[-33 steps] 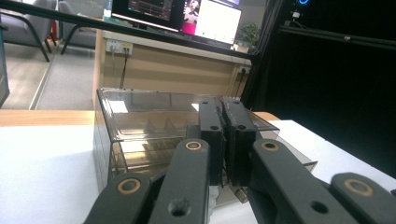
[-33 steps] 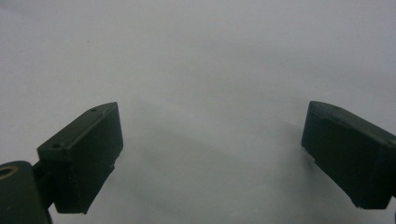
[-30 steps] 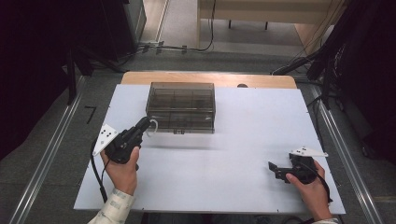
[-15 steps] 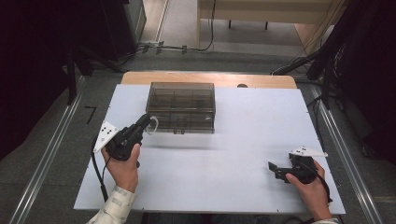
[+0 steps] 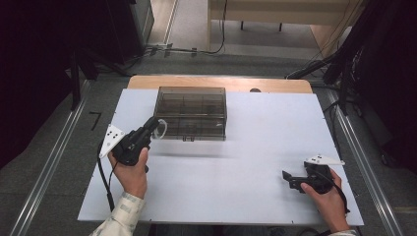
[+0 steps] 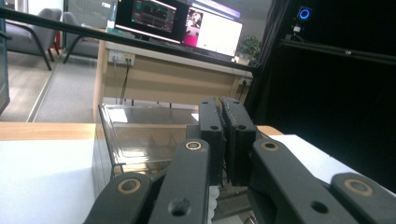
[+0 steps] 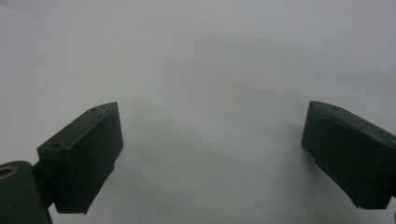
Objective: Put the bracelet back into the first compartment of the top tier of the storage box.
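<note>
High view: clear compartment box (image 5: 191, 113) sits at the white worktop's (image 5: 255, 147) far edge; bare surface spreads before it; left tongs (image 5: 153, 124) touch its near-left corner; right tongs (image 5: 286, 177) well apart, near-right.
Left gripper view: tongs (image 6: 224, 135) clenched beside the smoky, divided box (image 6: 140, 135).
Right gripper view: tongs (image 7: 210, 154) released over bare worktop (image 7: 201, 60).

Bright white table (image 5: 246, 167), dark surroundings, soft blurry close-ups
</note>
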The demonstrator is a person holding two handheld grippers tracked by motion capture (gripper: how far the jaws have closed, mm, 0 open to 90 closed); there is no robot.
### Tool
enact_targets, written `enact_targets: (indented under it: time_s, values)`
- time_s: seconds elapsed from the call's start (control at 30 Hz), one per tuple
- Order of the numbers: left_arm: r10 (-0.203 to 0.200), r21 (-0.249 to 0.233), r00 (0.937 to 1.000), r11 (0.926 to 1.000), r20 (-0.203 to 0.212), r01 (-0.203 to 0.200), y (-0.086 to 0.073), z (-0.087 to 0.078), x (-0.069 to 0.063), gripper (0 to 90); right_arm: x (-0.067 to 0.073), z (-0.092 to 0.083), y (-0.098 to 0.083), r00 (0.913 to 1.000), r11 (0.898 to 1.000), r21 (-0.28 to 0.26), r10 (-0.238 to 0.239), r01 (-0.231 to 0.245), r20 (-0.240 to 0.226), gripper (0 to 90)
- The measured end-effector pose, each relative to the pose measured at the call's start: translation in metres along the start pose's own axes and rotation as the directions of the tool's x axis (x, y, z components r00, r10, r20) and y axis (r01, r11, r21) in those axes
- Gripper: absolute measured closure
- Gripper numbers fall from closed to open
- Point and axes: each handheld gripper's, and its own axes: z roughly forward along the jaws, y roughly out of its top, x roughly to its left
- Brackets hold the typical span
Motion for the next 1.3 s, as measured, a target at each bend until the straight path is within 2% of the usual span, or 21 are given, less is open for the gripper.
enact_targets:
  time_s: [0.33,0.77,1.3]
  values:
    - [-0.001,-0.029,1.0,0.9996,0.003,0.001,-0.002,0.007,0.002,88.8,0.001,0.0,0.0,1.0,1.0,0.004,-0.004,0.004,0.002,3.8]
    - [-0.004,-0.014,0.9999,0.9999,-0.011,0.004,-0.007,0.018,0.007,88.8,0.001,0.001,0.0,1.0,1.0,0.005,-0.009,0.009,0.004,3.8]
    - [0.007,0.06,0.9989,0.9982,-0.045,-0.004,-0.02,0.033,0.017,88.8,0.001,0.001,0.0,1.0,1.0,0.007,-0.008,0.008,0.004,3.8]
